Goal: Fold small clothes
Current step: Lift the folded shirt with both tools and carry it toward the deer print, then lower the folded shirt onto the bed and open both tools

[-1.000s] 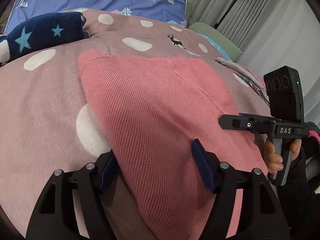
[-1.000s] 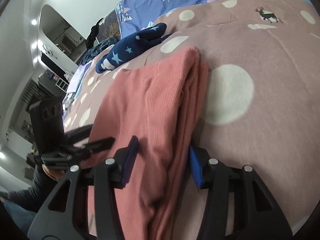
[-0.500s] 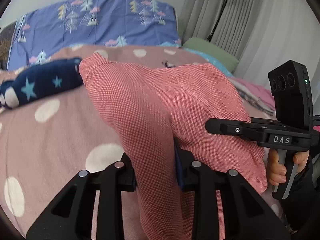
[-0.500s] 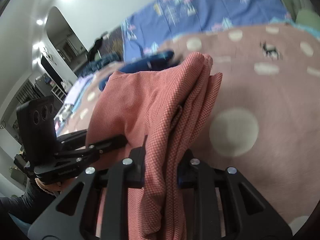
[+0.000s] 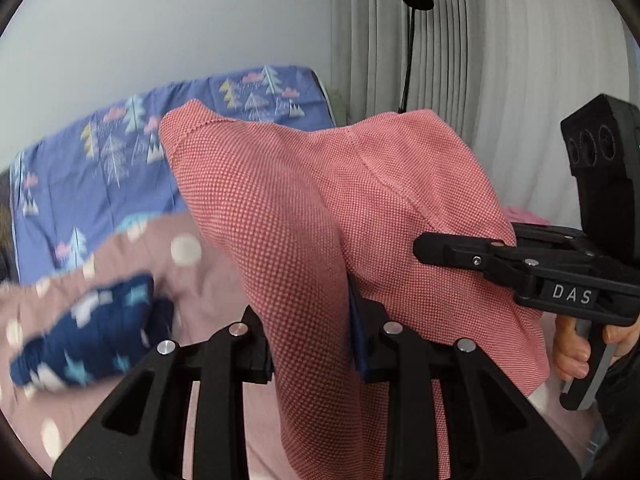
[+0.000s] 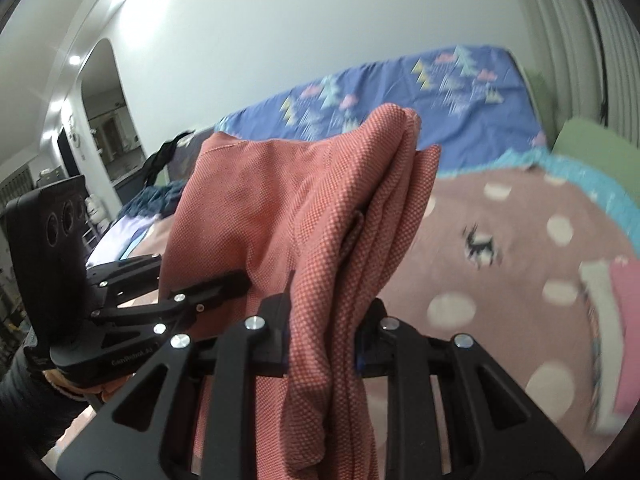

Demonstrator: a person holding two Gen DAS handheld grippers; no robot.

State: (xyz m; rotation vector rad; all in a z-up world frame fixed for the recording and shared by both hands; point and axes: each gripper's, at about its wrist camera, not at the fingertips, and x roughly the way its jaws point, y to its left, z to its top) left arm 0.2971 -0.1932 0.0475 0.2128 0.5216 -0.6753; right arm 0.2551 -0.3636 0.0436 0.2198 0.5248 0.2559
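Two hand-held grippers, one pink garment (image 5: 288,216)

Left gripper (image 5: 310,336), right gripper (image 6: 322,334) clamped, side by side.

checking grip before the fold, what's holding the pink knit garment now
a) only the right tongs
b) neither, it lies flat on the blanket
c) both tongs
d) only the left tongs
c: the left tongs and the right tongs are each clamped on a bunch of the pink knit garment, raised above the dotted blanket.
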